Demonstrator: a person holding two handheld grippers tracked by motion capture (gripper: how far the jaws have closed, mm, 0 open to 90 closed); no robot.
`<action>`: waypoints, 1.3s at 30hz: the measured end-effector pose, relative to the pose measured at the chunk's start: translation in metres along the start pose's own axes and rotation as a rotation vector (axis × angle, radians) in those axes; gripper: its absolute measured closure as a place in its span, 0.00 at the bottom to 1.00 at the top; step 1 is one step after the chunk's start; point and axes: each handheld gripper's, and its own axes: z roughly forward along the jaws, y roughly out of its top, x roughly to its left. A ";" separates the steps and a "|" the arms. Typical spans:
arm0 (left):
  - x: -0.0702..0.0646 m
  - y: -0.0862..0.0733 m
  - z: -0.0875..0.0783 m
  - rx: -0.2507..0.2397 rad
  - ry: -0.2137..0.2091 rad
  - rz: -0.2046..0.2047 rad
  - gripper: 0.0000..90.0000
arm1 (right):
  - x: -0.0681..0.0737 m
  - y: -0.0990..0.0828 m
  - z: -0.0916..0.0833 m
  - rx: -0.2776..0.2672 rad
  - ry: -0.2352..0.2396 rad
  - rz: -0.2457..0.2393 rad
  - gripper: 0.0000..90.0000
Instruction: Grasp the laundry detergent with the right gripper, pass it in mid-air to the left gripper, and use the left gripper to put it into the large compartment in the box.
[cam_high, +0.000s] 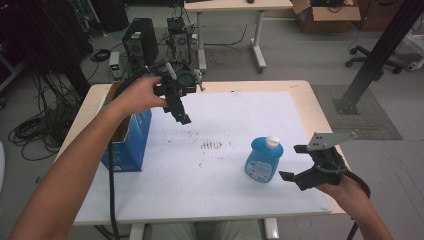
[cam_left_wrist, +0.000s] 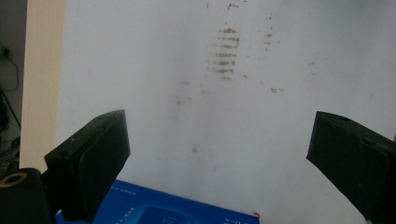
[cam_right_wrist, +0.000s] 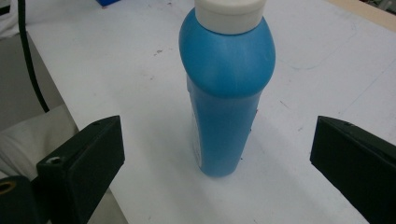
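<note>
- White sheeting covers the surface, smudged with dark marks in the middle, and beyond it the room shows a computer tower, loose cables and a cardboard carton on the floor.
- Just ahead of the right tool, the blue bottle stands upright with its white cap on. In the right gripper view it sits centred between the spread jaws but not touching either.
- Risk, as I judge it: the bottle is tall on a narrow foot, so one jaw arriving first could push it over or slide it away from the tool.
- A grip high on the rounded shoulder could slip off the curve; lower on the straight body looks safer.
- The left tool hangs raised, well apart from the bottle, jaws spread and empty.
- Beneath and just beside it stands an open blue box; its top edge shows under the jaws.
- Nothing stands between the right tool and the bottle; a trailing cable hangs by the box.
</note>
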 end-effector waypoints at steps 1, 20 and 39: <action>0.000 0.000 0.000 0.001 -0.002 0.000 0.07 | 0.000 -0.002 0.000 -0.019 -0.001 0.003 0.03; 0.002 0.000 0.002 0.006 -0.005 -0.004 0.07 | 0.002 -0.022 0.001 -0.138 -0.008 0.013 0.03; 0.001 0.003 0.003 0.012 -0.008 -0.002 0.07 | -0.001 -0.033 0.021 -0.176 0.002 0.026 0.04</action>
